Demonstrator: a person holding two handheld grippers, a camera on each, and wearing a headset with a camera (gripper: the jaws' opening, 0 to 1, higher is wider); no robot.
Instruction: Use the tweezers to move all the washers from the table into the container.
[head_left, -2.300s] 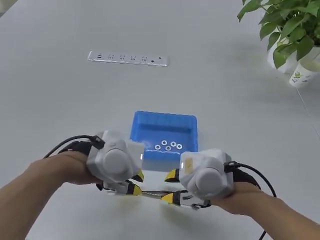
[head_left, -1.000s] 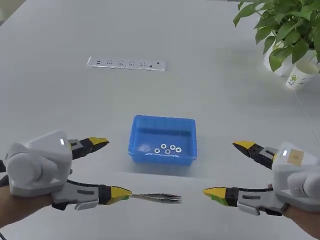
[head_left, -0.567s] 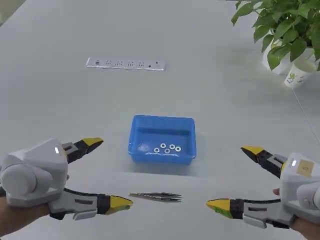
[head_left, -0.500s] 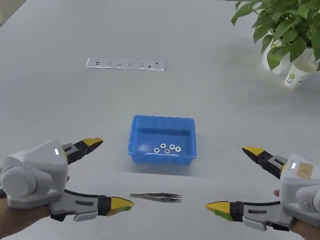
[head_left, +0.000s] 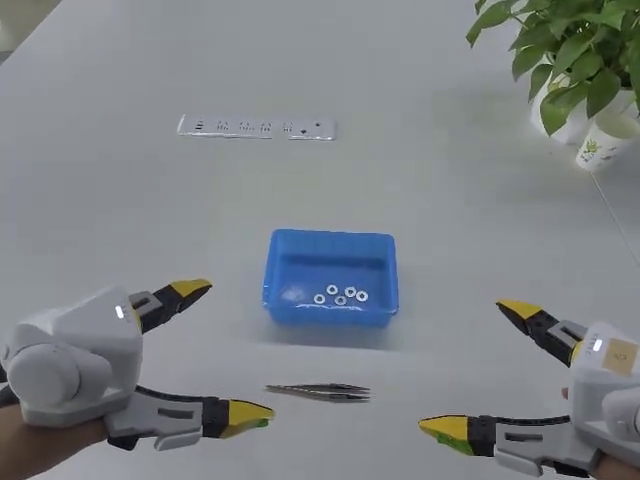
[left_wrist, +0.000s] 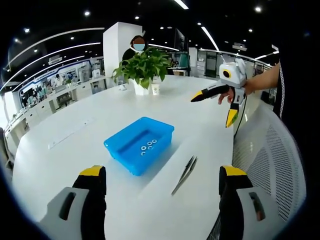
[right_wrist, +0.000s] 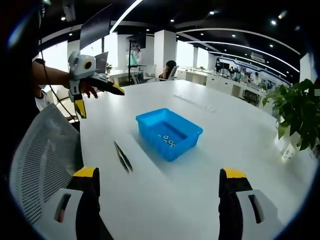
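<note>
White and smooth, the counter (head_left: 450, 180) spreads wide under you, a matte sheet with no pattern on it. At the far right corner stands a leafy green plant (head_left: 570, 50), its broad pointed leaves spilling over a white pot.

Now your tools. Your left hand-held gripper (head_left: 235, 349) sits low on the left, with a rounded pale-grey shell and dark tapered jaws capped in yellow. Those jaws are spread wide, released, with nothing between them. Your right hand-held gripper (head_left: 465, 367) mirrors it low on the right, with the same grey body and yellow tips, and it too is splayed and gripping nothing. The two are well apart.

Between them and a little farther off is the container (head_left: 330, 237), a blue plastic tray. It is rectangular, with rounded corners, low walls and a slight gloss inside. Well beyond it, a long flat white power strip (head_left: 256, 127) lies on the counter, with sockets in a row along it.

Nearer you than the container, the tweezers (head_left: 320, 391) lie flat on the counter. They are thin bright metal, two slim arms pressed close, and neither gripper touches them.

Smallest of all are the washers (head_left: 340, 295), little silver rings with dark centres. They sit in a tight cluster on the container's floor, toward its near wall.
</note>
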